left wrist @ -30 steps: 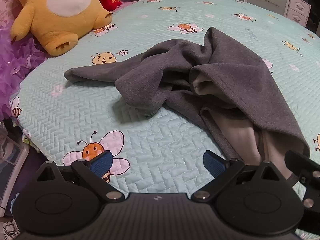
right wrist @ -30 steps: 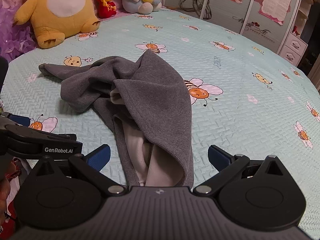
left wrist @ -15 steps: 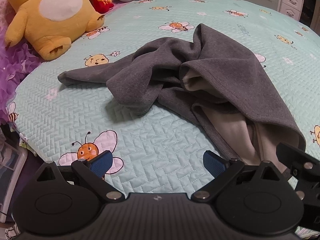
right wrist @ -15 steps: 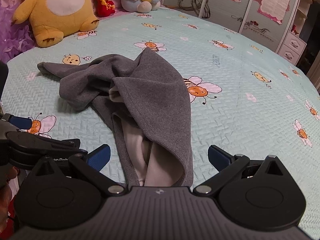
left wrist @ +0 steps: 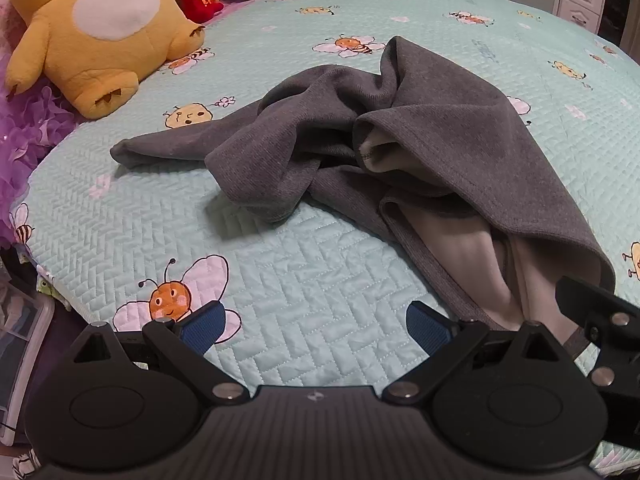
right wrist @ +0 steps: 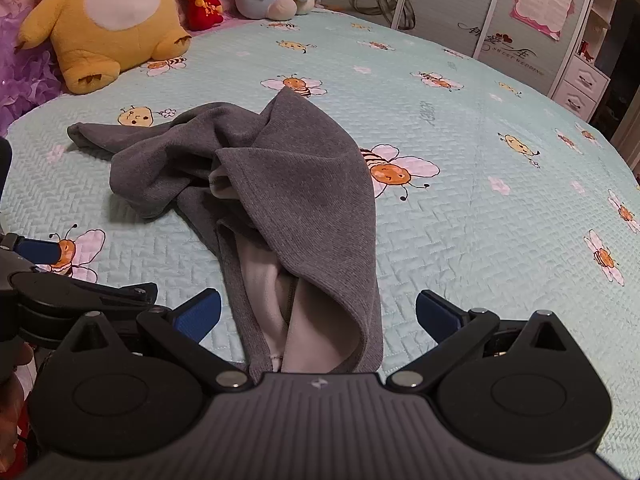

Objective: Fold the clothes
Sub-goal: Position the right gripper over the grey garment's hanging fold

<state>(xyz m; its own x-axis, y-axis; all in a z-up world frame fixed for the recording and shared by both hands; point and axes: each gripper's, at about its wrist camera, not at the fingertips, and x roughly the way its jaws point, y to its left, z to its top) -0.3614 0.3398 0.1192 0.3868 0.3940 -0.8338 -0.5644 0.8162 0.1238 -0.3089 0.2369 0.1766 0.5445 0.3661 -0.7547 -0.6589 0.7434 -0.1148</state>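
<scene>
Bee-print quilted bedspread [right wrist: 480, 152], pale green, covers the whole work surface; plush toys sit along the far edge, the big yellow plush [left wrist: 104, 28] nearest the garment. Grey garment [right wrist: 304, 184] lies crumpled mid-bed, not laid out: one narrow end trails off toward the yellow plush, the body is bunched and twisted, and the near hem gapes open showing a pale fleece lining [right wrist: 316, 332]. My right gripper [right wrist: 318, 312] hangs at the near edge with jaws spread wide, nothing between the pads, straddling that open hem. My left gripper [left wrist: 316, 322] is likewise spread and empty, over bare quilt just beside the garment's near left edge. Risks as I judge them: the hem shows two layers plus a lining, so closing the right jaws there could pinch only one layer and drag the garment inside out, or catch both and lock in the twist. The quilt is soft and stitched; a low pinch may take up bedspread with the cloth. The bunched middle could stay knotted if I pull from one end alone. The trailing end lies near the plush and may snag it on a wide spread. The hem's nearest stretch is hidden under my right gripper body.
</scene>
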